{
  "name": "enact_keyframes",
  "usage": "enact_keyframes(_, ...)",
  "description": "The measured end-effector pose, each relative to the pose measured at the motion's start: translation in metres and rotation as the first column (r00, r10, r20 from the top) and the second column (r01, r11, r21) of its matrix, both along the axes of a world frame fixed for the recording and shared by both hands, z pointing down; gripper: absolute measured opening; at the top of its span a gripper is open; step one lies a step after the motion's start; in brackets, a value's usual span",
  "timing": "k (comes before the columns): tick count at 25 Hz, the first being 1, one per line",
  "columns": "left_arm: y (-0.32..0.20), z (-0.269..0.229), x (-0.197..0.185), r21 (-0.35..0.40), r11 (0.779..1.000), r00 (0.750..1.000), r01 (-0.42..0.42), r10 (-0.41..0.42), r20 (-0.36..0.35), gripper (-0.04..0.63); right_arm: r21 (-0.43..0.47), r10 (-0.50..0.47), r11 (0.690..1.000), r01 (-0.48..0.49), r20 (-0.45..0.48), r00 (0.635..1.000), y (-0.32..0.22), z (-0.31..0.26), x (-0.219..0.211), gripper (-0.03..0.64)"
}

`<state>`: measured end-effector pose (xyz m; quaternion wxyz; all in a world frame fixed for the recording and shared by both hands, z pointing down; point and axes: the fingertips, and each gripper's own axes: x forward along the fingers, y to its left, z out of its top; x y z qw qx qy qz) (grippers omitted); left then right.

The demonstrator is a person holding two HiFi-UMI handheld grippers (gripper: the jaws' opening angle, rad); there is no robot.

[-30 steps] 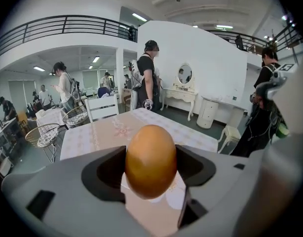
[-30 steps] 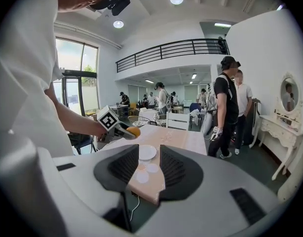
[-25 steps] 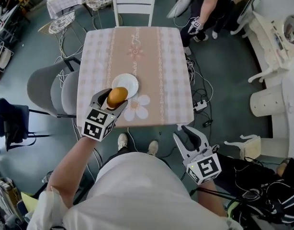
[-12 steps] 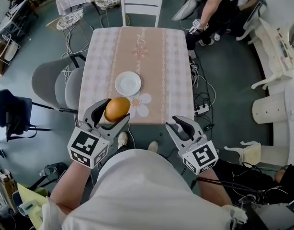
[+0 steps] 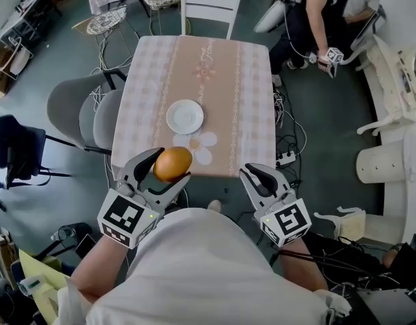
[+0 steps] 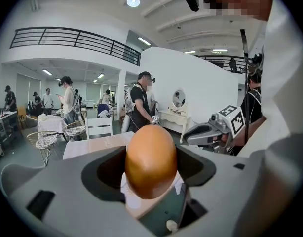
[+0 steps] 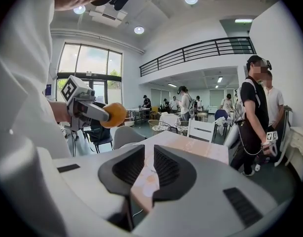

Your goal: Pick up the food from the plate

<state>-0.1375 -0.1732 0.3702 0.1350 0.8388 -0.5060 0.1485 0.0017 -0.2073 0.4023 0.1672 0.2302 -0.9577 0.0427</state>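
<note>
Food (image 5: pixel 173 164): orange-brown, egg-shaped. Sits clamped between the jaws of the left tool (image 5: pixel 169 168), pads pressed on both sides, top standing clear above them. Hangs in the air at the near edge of the table (image 5: pixel 194 66), close to the body, well apart from the plate (image 5: pixel 185 116).

Plate: white, round, flat on the table cloth, just beyond a printed flower (image 5: pixel 198 143).

Right tool (image 5: pixel 260 175): roughly level with the left tool, off the near right table corner. Jaws closing, narrow gap between the pads, nothing in it; grasps nothing.

Surroundings: white chair (image 5: pixel 209 9) at the far table end, two grey chairs (image 5: pixel 79 110) at its left side, a person (image 5: pixel 316 12) in black past the far right corner.
</note>
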Motion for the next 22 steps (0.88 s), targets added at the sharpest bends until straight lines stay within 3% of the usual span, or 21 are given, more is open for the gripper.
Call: enact_keyframes(22,-0.006,0.005,-0.002,0.002,0.999,0.999,-0.051,0.051,-0.002,0.322,0.046,0.007,0.999,-0.005,-0.041,0.999,-0.001,-0.003,-0.012,0.023)
